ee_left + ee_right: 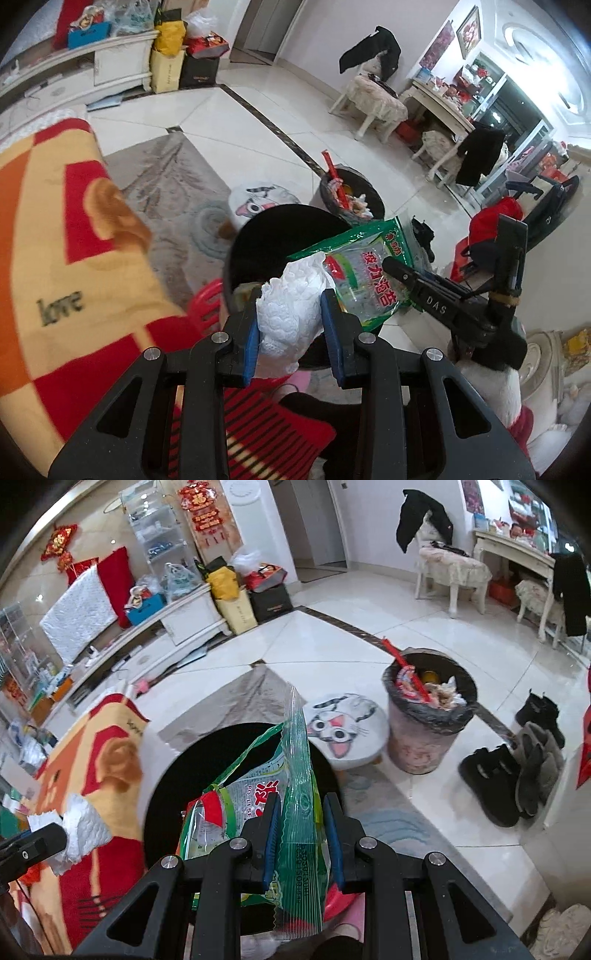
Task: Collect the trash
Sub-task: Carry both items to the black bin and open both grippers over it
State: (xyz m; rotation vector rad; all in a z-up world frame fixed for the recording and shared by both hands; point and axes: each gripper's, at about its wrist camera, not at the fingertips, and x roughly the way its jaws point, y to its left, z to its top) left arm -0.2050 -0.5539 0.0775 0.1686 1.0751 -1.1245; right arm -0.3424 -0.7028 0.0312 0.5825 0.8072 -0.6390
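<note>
My left gripper (291,328) is shut on a crumpled white paper towel (291,306), held over the mouth of a black bin (258,240). My right gripper (301,834) is shut on a green and clear snack bag (295,805), which hangs above the same black bin (207,749). In the left wrist view the snack bag (362,273) and the right gripper (384,264) holding it come in from the right. The right wrist view shows the paper towel (85,827) and the left gripper (62,834) at the lower left.
A second trash can (428,720) lined with a black bag, full of wrappers, stands on the tiled floor beyond a cat-face stool (343,731). Black and grey boots (517,771) lie to the right. An orange and red blanket (88,775) drapes on the left.
</note>
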